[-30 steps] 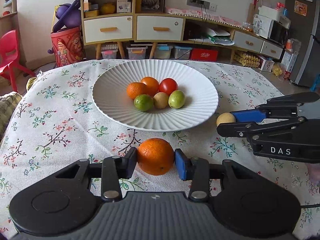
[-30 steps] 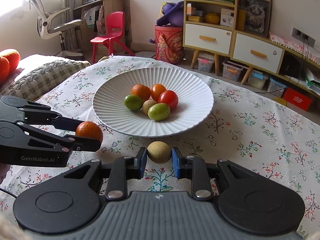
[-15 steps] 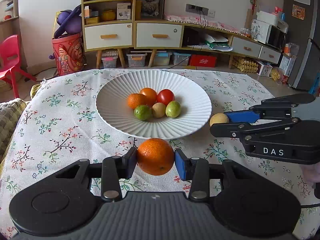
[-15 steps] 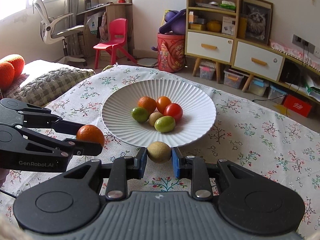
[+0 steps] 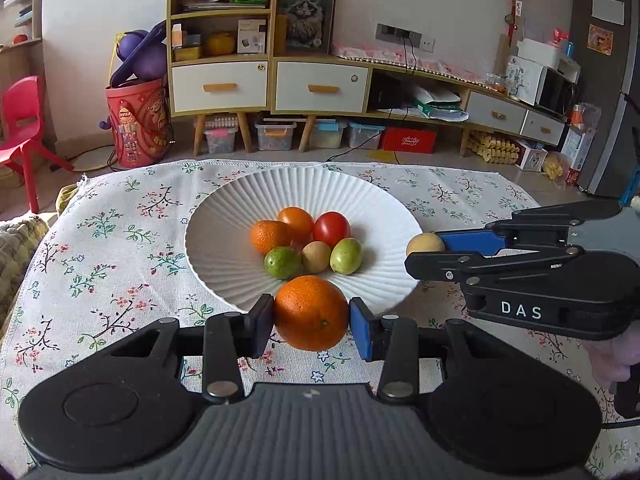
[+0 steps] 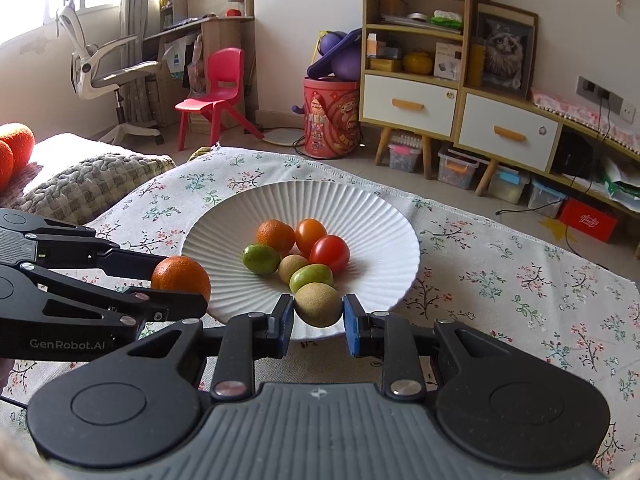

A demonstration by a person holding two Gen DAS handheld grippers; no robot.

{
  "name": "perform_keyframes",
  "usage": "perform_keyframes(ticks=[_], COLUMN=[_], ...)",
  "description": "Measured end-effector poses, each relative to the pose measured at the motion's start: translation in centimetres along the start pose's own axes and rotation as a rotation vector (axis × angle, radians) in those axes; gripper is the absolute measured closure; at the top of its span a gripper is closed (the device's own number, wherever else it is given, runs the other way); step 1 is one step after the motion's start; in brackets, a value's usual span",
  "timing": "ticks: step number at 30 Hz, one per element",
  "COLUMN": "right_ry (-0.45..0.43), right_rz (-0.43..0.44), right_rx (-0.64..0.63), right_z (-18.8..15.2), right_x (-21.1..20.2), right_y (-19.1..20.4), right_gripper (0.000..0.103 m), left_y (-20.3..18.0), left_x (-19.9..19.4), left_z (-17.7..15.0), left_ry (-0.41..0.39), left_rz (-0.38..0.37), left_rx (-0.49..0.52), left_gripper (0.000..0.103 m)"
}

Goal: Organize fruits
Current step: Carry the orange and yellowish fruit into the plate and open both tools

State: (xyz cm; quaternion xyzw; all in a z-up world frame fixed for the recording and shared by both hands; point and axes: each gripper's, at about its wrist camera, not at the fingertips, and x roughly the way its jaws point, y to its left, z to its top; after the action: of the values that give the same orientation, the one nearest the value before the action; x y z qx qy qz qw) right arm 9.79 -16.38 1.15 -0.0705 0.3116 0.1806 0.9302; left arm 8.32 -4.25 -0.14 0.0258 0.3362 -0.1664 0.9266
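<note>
My left gripper (image 5: 311,322) is shut on a large orange (image 5: 311,313) and holds it in the air at the near rim of the white ribbed plate (image 5: 236,216). My right gripper (image 6: 319,318) is shut on a brownish kiwi (image 6: 319,304), raised over the plate's near rim (image 6: 372,216). Each gripper shows in the other's view: the right one with the kiwi (image 5: 425,245) at the plate's right edge, the left one with the orange (image 6: 181,278) at its left edge. Several small fruits (image 5: 306,242) lie in the plate's middle: orange, red, green and tan.
A flowered cloth (image 5: 112,240) covers the table. A knitted cushion (image 6: 92,184) lies off the table's left edge. Beyond the far edge are cabinets (image 5: 272,84), a red bin (image 5: 140,120) and a red chair (image 6: 216,88).
Both grippers have lifted their fruit off the cloth and moved forward toward the plate. The orange and the kiwi now hang at the plate's near rim.
</note>
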Motion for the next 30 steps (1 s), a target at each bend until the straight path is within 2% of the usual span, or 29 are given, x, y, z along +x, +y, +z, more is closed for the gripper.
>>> perform_keyframes(ticks=[16,30], right_ry=[0.002,0.001], right_rz=[-0.024,0.009], right_rx=[0.008,-0.005], right_z=[0.7,0.6], right_x=[3.0,3.9], right_y=[-1.9,-2.6], right_gripper=[0.079,0.079], left_y=[-0.4,-0.1], left_x=[3.2,4.9], left_z=[1.0,1.0], left_ry=[0.0,-0.011], left_rz=[-0.001,-0.018], left_rx=[-0.036,-0.035], left_gripper=[0.076,0.075])
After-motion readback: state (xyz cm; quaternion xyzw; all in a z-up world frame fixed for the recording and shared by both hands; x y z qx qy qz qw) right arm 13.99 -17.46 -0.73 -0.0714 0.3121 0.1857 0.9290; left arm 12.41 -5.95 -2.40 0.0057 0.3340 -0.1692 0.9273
